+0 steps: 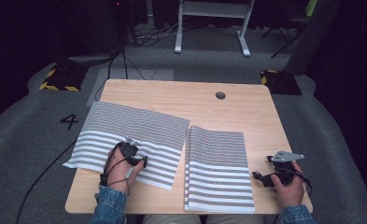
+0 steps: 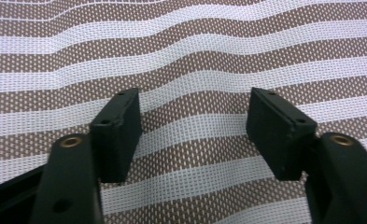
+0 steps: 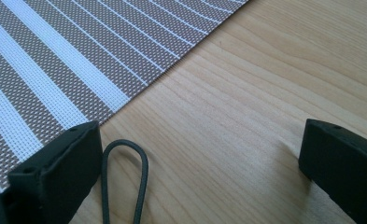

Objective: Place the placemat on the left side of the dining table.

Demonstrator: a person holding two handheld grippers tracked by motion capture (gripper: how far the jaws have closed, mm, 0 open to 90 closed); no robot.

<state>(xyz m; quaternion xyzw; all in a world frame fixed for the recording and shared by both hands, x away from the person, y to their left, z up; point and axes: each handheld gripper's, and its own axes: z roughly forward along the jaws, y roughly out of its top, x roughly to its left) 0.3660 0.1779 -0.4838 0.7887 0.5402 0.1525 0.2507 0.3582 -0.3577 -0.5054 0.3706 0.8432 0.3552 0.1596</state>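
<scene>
Now left gripper [image 1: 141, 161] hovers spread above striped mat [image 1: 130, 140].

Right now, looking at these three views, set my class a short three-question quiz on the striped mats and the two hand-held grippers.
1. True or false: the left hand-held gripper hangs open over the left striped mat.
2. What lies under the right hand-held gripper? A) bare wooden table B) a striped mat C) a cloth
3. How many striped mats lie on the wooden table?

Key:
1. True; its jaws stand apart above the weave.
2. A; the right striped mat lies just beside it.
3. Two, side by side.
</scene>
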